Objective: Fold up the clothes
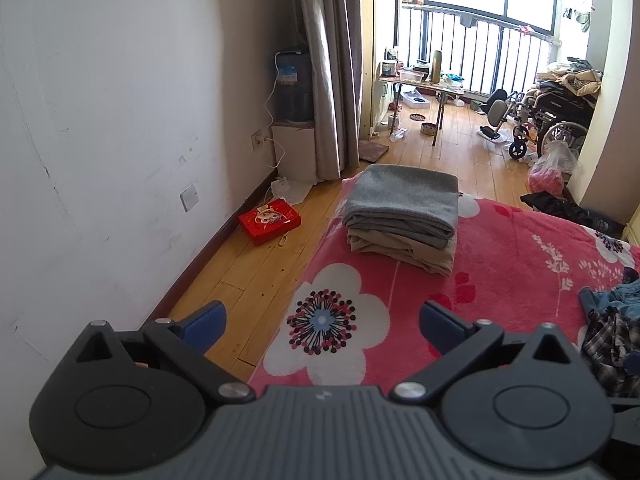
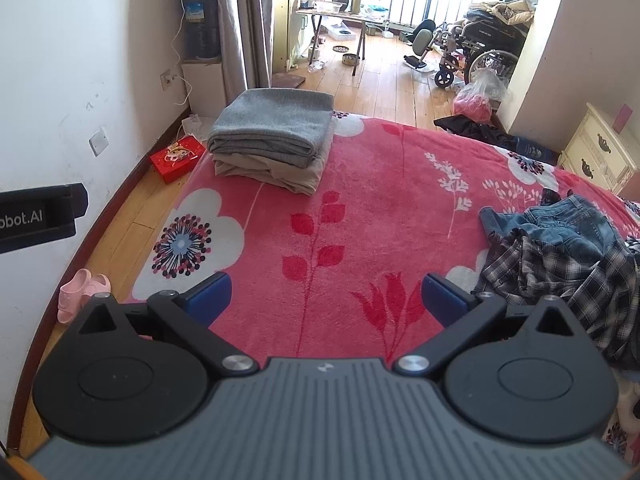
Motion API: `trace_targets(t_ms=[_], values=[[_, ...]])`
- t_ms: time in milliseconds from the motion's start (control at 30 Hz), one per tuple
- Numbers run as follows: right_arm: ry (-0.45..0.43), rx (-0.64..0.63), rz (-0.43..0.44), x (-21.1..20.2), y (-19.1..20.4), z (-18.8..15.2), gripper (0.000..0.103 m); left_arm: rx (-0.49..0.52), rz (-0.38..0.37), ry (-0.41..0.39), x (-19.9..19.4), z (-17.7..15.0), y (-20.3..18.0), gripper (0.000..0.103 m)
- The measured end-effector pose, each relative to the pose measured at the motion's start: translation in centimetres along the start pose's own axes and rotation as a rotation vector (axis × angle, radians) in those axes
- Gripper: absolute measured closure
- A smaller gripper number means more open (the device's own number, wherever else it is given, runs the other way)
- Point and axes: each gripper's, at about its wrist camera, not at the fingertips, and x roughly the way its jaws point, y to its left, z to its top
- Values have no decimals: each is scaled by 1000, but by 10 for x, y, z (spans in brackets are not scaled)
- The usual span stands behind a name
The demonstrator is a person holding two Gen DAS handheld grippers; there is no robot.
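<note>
Denim jeans [image 2: 560, 224] and a plaid shirt [image 2: 568, 276] lie crumpled together near the bed's [image 2: 360, 208] right edge, just beside the right tool [image 2: 326, 294] and off to its right, so that hand is likely the nearer. No clear long axis shows. A folded stack [image 2: 272, 140] sits at the far left corner. Both tools, left tool [image 1: 322, 326] included, are spread wide, holding nothing.

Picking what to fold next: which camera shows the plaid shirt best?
The right wrist view: the plaid shirt lies crumpled beside the jeans on the blanket, mostly visible. The left wrist view catches only its edge at the frame's right.
</note>
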Motion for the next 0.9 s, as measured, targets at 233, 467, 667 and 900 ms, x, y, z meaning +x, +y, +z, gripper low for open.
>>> trace_targets(t_ms=[233, 467, 667, 900], values=[[3, 8, -7, 0, 1, 0, 1, 1, 0, 5, 2, -1, 1, 0], [7, 9, -9, 1, 1, 0, 1, 3, -1, 17, 4, -4, 2, 0], [11, 8, -12, 2, 2, -1, 1, 1, -2, 22, 5, -5, 4, 0], [13, 12, -17, 2, 2, -1, 1, 3, -5, 25, 4, -4, 4, 0]])
